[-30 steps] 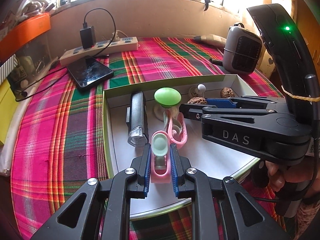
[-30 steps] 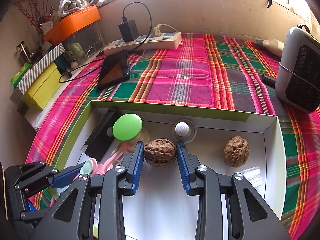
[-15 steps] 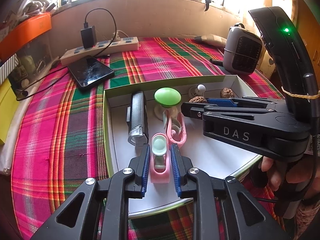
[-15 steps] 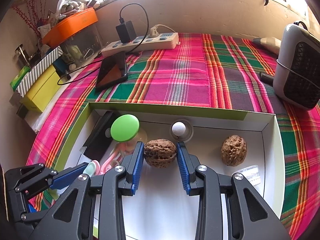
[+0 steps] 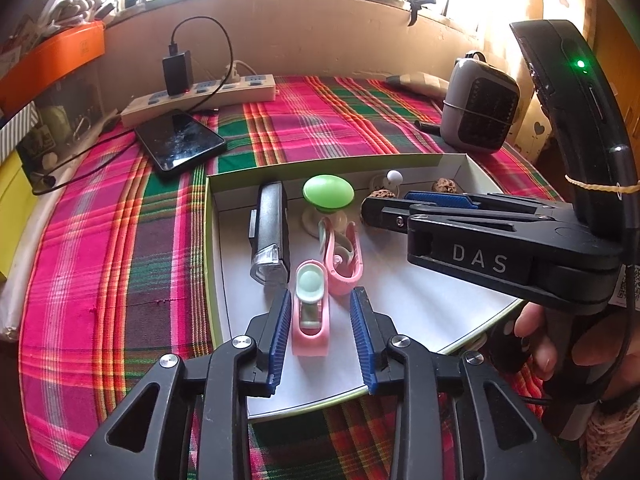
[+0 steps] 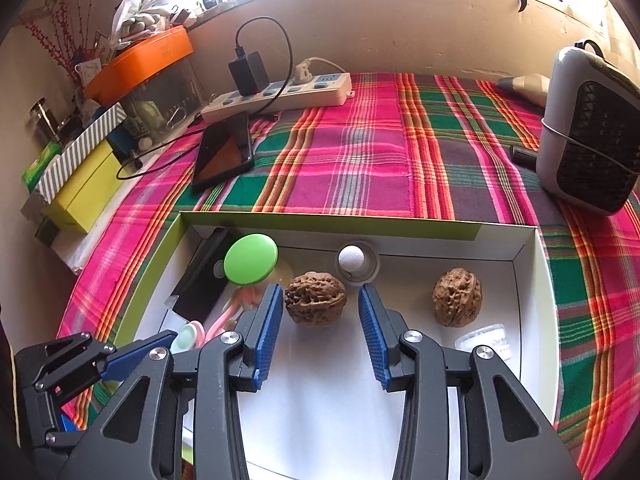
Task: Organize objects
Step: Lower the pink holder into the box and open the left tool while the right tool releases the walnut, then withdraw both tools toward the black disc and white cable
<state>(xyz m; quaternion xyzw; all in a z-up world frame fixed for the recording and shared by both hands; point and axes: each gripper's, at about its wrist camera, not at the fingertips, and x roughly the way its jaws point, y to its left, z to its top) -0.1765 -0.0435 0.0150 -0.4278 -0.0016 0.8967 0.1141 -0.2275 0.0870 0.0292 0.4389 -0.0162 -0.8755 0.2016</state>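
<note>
I am working inside a shallow white box [image 6: 532,292] on a plaid tabletop [image 6: 360,168]. My left hand-held gripper [image 5: 322,332] is standing open around a pink clip [image 5: 310,320], pads clear of both sides, gripping nothing. My right hand-held gripper [image 6: 320,328] is likewise open, framing 1 walnut [image 6: 315,299] without touching it. I judge both items set down. Only the right view is showing the second walnut [image 6: 457,297] fully; only the left view is showing the black bike light [image 5: 269,236] clearly.
</note>
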